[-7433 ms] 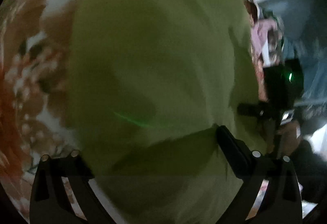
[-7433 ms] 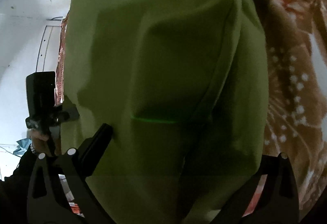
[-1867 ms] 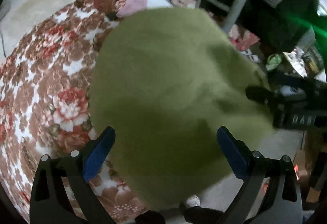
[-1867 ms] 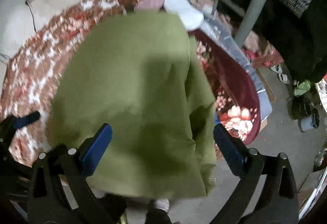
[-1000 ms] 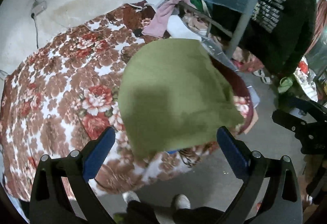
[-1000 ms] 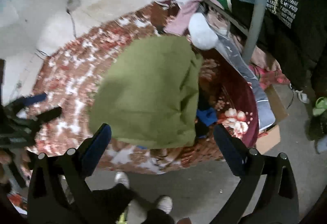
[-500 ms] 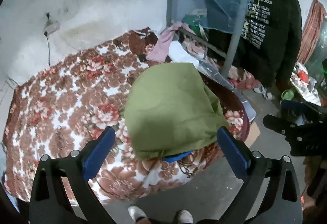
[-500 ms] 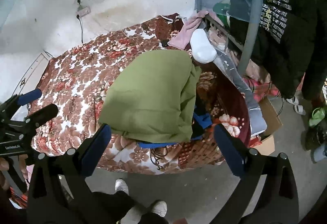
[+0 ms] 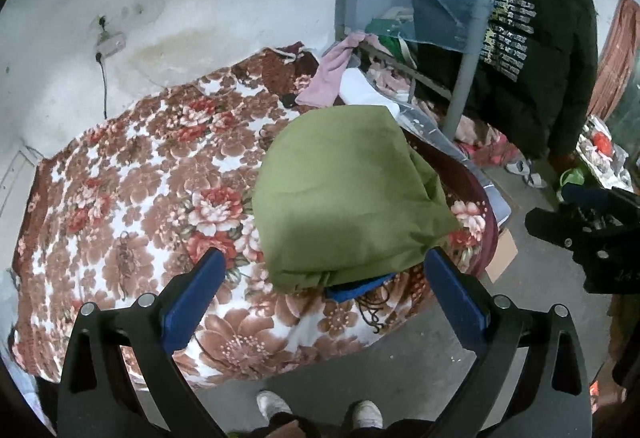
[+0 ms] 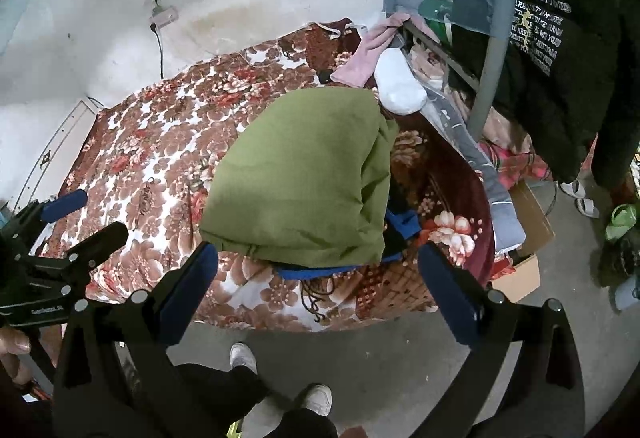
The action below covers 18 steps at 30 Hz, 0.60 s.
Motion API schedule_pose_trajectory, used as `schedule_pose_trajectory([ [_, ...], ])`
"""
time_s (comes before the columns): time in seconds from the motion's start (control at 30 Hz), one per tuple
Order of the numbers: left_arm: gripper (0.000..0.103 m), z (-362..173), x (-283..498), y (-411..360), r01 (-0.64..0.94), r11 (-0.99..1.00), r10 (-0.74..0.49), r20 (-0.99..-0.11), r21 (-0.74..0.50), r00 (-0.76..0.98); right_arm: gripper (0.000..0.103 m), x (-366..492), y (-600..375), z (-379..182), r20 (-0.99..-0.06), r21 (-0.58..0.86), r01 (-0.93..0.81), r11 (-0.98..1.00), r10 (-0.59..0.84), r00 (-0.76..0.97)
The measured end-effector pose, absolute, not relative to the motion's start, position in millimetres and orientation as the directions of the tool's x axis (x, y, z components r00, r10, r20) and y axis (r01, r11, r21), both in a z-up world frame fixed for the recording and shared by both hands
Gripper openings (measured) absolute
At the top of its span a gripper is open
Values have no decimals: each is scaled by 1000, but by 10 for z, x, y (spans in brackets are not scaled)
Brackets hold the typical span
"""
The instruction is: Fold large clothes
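The olive-green garment [image 10: 304,174] lies folded on a blue item [image 10: 404,222] at the bed's [image 9: 120,198] near edge, both grippers [image 9: 320,302] [image 10: 316,286] raised clear with jaws spread empty, so folding looks finished and another piece likely comes next.

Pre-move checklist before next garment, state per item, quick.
1. Left gripper empty, jaws wide apart: ok.
2. Right gripper empty, jaws wide apart: ok.
3. Green garment folded, lying on the floral blanket: ok.
4. Fold tidy: not ok, a flap bulges along its right edge.
5. Stack stable: cannot tell; blue garment pokes out beneath, near the bed edge.
6. Next item to fold: cannot tell; pink cloth lies at the far end, by the rack.
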<state>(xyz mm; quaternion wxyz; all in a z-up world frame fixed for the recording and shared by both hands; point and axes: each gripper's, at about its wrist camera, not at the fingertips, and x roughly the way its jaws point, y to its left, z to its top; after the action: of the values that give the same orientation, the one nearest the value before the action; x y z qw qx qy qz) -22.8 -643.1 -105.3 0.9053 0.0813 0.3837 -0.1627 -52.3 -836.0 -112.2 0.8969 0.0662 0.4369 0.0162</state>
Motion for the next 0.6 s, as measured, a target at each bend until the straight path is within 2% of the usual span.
schedule_pose_trajectory([
  [0.17, 98, -1063, -239, -6449, 374, 925, -213, -725, 65, 655, 98, -561, -8324, -1180, -790, 135, 32, 990, 88, 607],
  [0.6, 98, -1010, -247, -6364, 372, 927, -234, -721, 35, 652, 98, -607, -8289, -1207, -794, 157, 42, 987, 100, 600],
])
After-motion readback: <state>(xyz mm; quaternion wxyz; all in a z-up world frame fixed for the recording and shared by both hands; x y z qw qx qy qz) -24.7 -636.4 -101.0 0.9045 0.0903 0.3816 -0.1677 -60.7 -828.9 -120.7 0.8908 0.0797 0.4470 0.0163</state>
